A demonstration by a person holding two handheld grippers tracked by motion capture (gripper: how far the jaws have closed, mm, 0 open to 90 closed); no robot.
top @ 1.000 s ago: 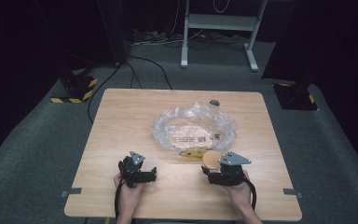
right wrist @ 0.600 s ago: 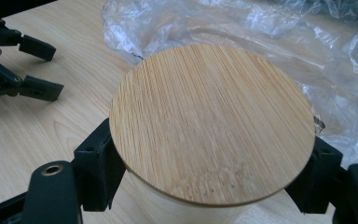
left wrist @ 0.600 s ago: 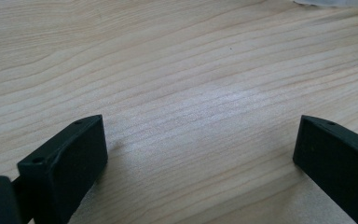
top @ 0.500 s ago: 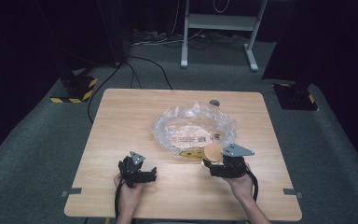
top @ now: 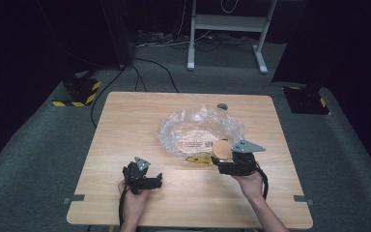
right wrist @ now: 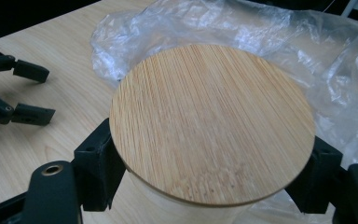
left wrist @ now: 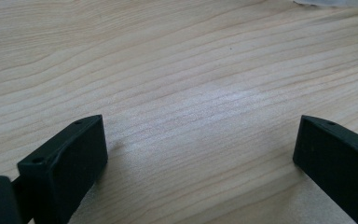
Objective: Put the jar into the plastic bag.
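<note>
Right gripper: jaws closed on a round wooden lid, held at the near right edge of the clear plastic bag.
Left gripper: jaws wide apart, empty — low over the near left of the wooden table.
Bag: crumpled, mid-table — printed label inside.

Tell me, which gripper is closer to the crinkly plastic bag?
The right gripper. It holds a round wooden lid right at the bag's near edge. The left gripper sits open over bare table, well apart from the bag.
</note>
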